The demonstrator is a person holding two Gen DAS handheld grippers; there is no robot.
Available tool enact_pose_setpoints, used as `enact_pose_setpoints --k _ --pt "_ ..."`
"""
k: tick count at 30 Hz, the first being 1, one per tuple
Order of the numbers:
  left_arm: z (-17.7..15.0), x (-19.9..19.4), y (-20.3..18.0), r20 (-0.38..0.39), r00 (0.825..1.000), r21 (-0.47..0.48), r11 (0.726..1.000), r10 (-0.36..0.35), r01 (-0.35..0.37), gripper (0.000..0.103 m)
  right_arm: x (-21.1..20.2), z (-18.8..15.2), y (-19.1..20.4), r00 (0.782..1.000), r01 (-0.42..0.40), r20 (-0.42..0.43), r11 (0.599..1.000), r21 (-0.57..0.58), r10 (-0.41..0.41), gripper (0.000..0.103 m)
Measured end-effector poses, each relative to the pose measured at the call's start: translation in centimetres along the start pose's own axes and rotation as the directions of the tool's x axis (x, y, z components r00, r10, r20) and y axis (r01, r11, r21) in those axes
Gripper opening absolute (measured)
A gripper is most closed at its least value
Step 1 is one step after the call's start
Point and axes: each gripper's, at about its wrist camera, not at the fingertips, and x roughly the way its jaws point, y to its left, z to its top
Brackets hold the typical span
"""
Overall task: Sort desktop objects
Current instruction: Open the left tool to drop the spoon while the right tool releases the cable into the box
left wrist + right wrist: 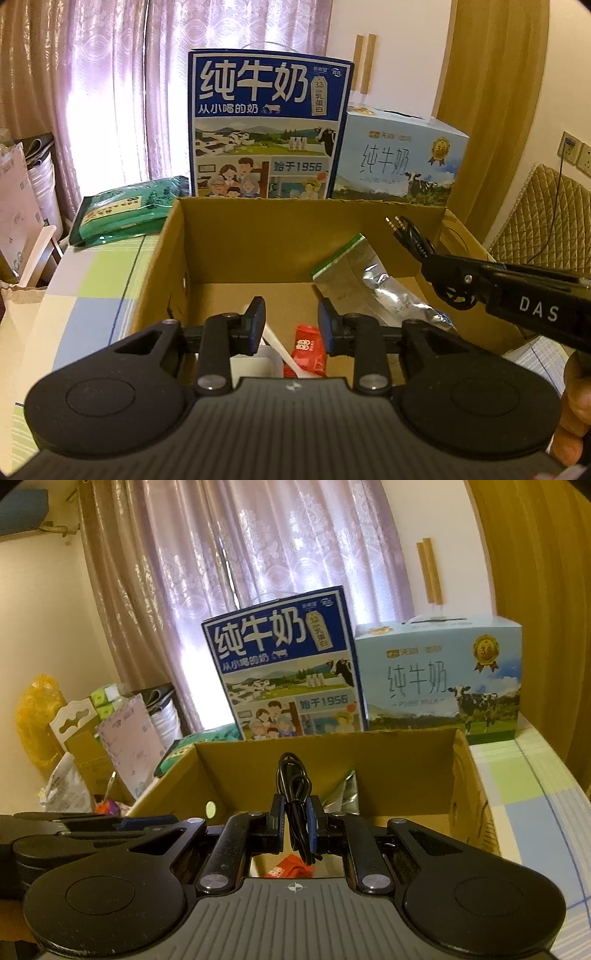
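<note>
With your right gripper [295, 821] clenched on the black cable [293, 790] above the cardboard box [258, 240], lower before releasing, probably clear of the empty, parted left gripper [291, 325].

You have two grippers: the left gripper [291, 319] with its jaws apart, and the right gripper [295, 812] pinched on one bundled black cable [293, 794]. One open cardboard box [258, 240] sits on the tabletop. Inside it you can count one red packet [308, 349], one silver foil pouch [373, 277], and one white piece [255, 363] I can't identify. Along the far edge of the tabletop stand two milk cartons: one dark blue carton [267, 125] and one pale blue carton [399, 162]. One green bag [125, 210] lies toward the far left corner.
</note>
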Motion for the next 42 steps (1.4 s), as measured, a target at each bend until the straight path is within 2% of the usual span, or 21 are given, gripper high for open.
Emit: enact_pose_setpoints --k 13,15,17,18,27,32,36,38,42 --pt "-0.3 0.1 0.3 -0.007 1.000 0.003 1.000 0.011 -0.011 0.026 0.6 -0.5 0.4 0.999 -0.048 0.003 0.999 0.011 0.048 0.009" --pt "-0.3 0.1 0.3 -0.010 1.000 0.003 1.000 0.010 -0.010 0.026 0.7 -0.5 0.5 0.999 -0.049 0.009 0.999 0.000 0.049 0.017" --pt "-0.4 0.1 0.3 -0.013 1.000 0.005 1.000 0.010 -0.010 0.026 0.6 -0.6 0.3 0.999 -0.050 0.012 0.999 0.012 0.050 0.047" --pt "-0.4 0.1 0.3 -0.013 1.000 0.005 1.000 0.010 -0.010 0.026 0.5 -0.6 0.2 0.999 -0.045 0.020 0.999 0.019 0.045 0.051" --pt "-0.4 0.1 0.3 -0.013 1.000 0.006 1.000 0.013 -0.013 0.031 0.3 -0.3 -0.2 0.999 -0.033 0.028 0.999 0.029 0.032 0.054" --pt "-0.3 -0.2 0.5 0.000 1.000 0.004 1.000 0.022 -0.022 0.047 0.2 -0.3 -0.5 0.999 -0.021 0.031 0.999 0.029 0.020 0.057" --pt "-0.3 -0.4 0.7 0.005 0.999 0.001 0.999 0.035 -0.035 0.052 0.1 -0.3 -0.9 0.999 -0.007 0.033 0.999 0.040 0.006 0.059" --pt "-0.3 -0.4 0.7 0.003 0.999 0.005 0.999 0.040 -0.040 0.059 0.1 -0.2 -1.0 0.999 -0.004 0.035 0.999 0.043 0.002 0.060" --pt "-0.5 -0.3 0.7 -0.013 0.999 0.014 0.999 0.046 -0.046 0.061 -0.2 -0.2 -1.2 0.999 0.002 0.045 0.999 0.040 -0.004 0.064"
